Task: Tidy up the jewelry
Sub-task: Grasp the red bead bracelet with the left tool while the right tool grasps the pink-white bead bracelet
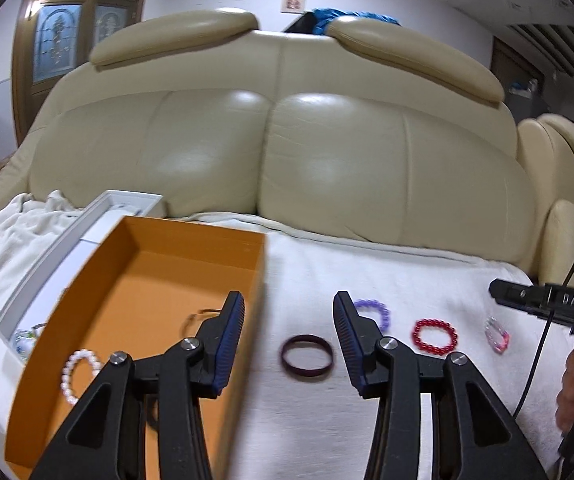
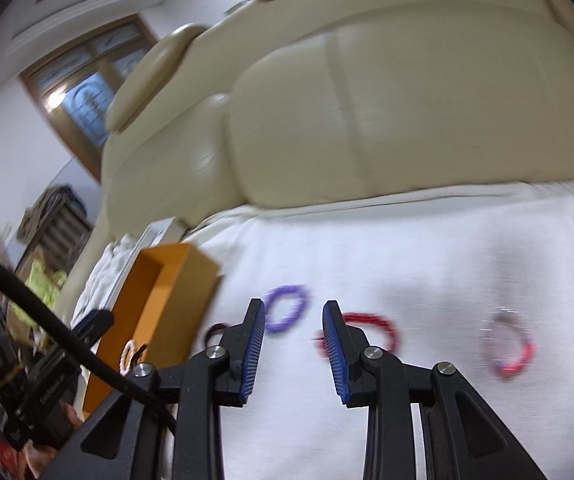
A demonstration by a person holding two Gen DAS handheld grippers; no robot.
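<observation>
An orange box point(image 1: 191, 248) lies on a white towel point(image 1: 367, 280) on the sofa seat and holds a white pearl bracelet point(image 1: 71, 372) and a thin ring point(image 1: 199, 314). On the towel lie a dark maroon bangle point(image 1: 306, 355), a purple bead bracelet point(image 1: 379, 310), a red bead bracelet point(image 1: 435, 336) and a pink-clear bracelet point(image 1: 497, 336). My left gripper point(image 1: 289, 304) is open and empty, above the box's right wall and the bangle. My right gripper point(image 2: 294, 307) is open and empty, above the towel between the purple bracelet point(image 2: 287, 307) and the red bracelet point(image 2: 383, 326).
A white tray point(image 1: 87, 216) with beads point(image 1: 23, 338) lies left of the orange box. The beige sofa back point(image 1: 279, 140) rises behind the towel. The right gripper's body point(image 1: 547, 304) shows at the right of the left wrist view.
</observation>
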